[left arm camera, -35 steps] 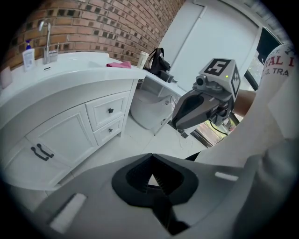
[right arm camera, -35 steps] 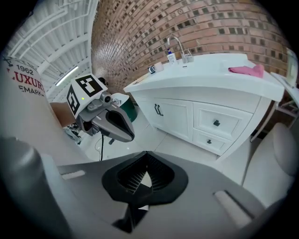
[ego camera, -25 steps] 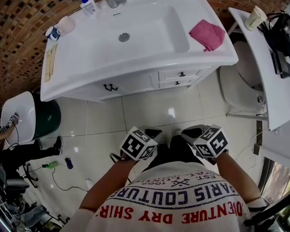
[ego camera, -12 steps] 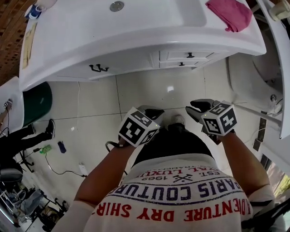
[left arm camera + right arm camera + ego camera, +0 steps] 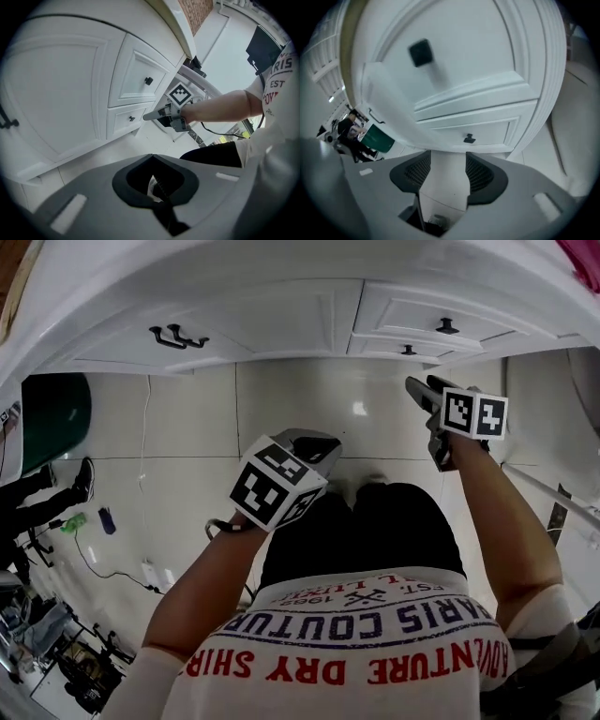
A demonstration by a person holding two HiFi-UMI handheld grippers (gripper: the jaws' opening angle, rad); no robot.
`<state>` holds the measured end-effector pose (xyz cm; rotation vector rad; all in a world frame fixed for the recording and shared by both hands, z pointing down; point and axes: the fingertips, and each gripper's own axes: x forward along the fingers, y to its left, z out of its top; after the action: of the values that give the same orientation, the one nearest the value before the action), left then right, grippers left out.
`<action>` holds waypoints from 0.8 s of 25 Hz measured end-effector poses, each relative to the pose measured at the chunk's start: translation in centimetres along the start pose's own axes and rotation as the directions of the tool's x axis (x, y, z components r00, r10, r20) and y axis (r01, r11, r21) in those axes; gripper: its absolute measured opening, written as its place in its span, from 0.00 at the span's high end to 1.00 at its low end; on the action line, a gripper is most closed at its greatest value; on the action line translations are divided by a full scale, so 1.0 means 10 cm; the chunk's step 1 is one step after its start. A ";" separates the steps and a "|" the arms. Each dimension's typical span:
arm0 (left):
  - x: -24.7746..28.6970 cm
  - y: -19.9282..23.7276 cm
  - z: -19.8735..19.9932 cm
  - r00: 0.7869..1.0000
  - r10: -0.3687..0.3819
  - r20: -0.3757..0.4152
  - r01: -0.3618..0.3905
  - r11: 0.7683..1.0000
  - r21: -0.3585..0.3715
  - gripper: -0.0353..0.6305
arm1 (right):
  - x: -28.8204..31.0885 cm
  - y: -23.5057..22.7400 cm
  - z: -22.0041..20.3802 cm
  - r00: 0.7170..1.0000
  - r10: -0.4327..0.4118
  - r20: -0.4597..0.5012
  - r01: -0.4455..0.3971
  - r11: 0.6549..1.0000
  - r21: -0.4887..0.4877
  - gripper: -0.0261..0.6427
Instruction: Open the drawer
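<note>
Head view: right tongs (image 5: 421,390) released short of drawer knob (image 5: 447,326), left tongs (image 5: 322,443) clenched, green bin (image 5: 52,416) aside.

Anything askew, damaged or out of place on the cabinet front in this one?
Nothing stands out. The upper drawer and lower drawer both sit shut and flush with their knobs on, and the two door handles are in place. No spill or damage shows.

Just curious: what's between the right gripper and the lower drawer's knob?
Nothing; the right gripper view shows only bare air between the open right gripper and the lower drawer's knob.
</note>
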<state>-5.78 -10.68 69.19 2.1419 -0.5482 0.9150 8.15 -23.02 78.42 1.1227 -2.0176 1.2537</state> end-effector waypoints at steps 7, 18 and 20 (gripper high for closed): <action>0.23 0.35 -0.26 0.998 0.039 0.046 -0.038 0.999 -0.025 0.96 | 0.68 -0.51 0.16 0.990 -0.110 0.084 0.109 0.994 0.007 0.57; 0.22 0.60 -0.26 0.995 0.093 0.037 -0.092 0.995 -0.026 0.96 | 0.97 -0.63 0.22 0.987 -0.130 0.090 0.123 0.989 0.084 0.75; 0.18 0.57 -0.25 0.995 0.094 0.024 -0.093 0.995 -0.026 0.96 | 0.96 -0.62 0.20 0.987 -0.131 0.096 0.121 0.988 0.098 0.75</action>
<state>-9.23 -12.61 74.40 2.1228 -0.6737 0.9282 8.34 -29.94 87.79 1.3620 -1.9445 1.2585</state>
